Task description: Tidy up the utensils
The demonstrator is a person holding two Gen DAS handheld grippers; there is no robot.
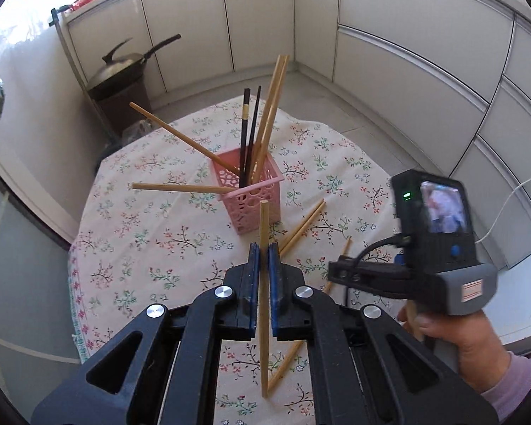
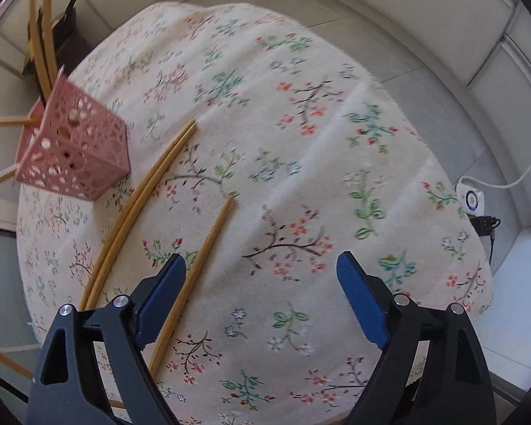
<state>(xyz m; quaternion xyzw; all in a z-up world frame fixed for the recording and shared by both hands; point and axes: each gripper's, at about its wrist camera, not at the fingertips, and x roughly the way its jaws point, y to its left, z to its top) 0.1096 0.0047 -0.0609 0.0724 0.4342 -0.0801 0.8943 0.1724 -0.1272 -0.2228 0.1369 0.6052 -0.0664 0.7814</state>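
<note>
Chopstick held above the tabletop, three more to collect

Chopstick (image 1: 263, 283), bamboo, sits pinched between the left gripper (image 1: 264, 258) fingers, which have closed tight on it, its upper end aimed toward the pink lattice basket (image 1: 255, 202); likely it goes in with the wooden and black pairs already standing there. The right gripper (image 2: 262, 276) hangs over the floral tabletop (image 2: 301, 163) with fingers wide and empty, beside a single chopstick (image 2: 209, 244). Only the right wrist view shows the loose pair (image 2: 141, 205) lying touching the basket's foot; only the left shows the person's hand (image 1: 453, 340).
</note>
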